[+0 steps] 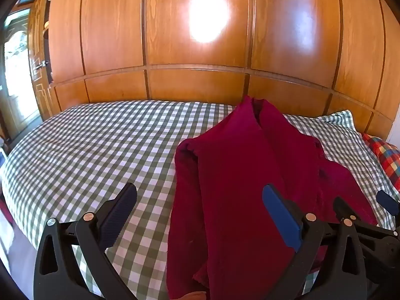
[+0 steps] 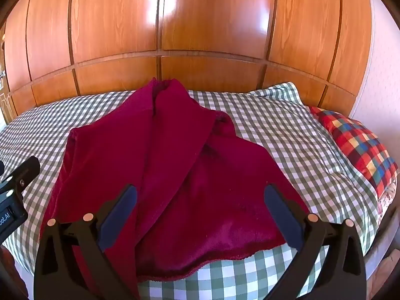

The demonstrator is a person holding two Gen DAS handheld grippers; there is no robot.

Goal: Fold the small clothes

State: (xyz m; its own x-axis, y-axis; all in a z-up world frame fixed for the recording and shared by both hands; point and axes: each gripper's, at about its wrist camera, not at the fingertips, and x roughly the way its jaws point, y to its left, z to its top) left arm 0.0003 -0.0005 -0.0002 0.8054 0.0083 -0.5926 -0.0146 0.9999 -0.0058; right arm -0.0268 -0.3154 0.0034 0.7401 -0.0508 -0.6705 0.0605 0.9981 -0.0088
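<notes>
Bed: a bed (image 1: 87, 145) under a green-and-white checked sheet fills the lower half of both views; the cloth shows shallow wrinkles on the left side and rises over a pillow hump at the far right.
Wall behind: glossy orange-brown wooden panels (image 1: 195, 25), split by dark vertical seams and one horizontal rail; bright patches of glare sit on the upper boards.
Left edge: in the left wrist view, a carved wooden door (image 1: 37, 75) with a metal handle, and beyond it a bright, overexposed opening.
Right edge: a multicoloured plaid cushion (image 2: 357, 147) (red, blue, yellow) lies at the bed's right side, with a pale wall past it.
Garment: a dark red fleece garment (image 2: 175, 162) lies on the sheet, right of the bed's middle, near the front edge. It is loosely heaped, not flat; the far end stands up in a peak with a fold running down its centre. One smooth panel overlaps a fuzzier layer beneath. The near hem runs ragged across the checks.
Left gripper (image 1: 200, 215): fingers wide apart, holding nothing; the right finger is in front of the red fabric, the left over bare sheet.
Right gripper (image 2: 200, 212): fingers wide apart, holding nothing, both in front of the garment's near part; contact cannot be told.
</notes>
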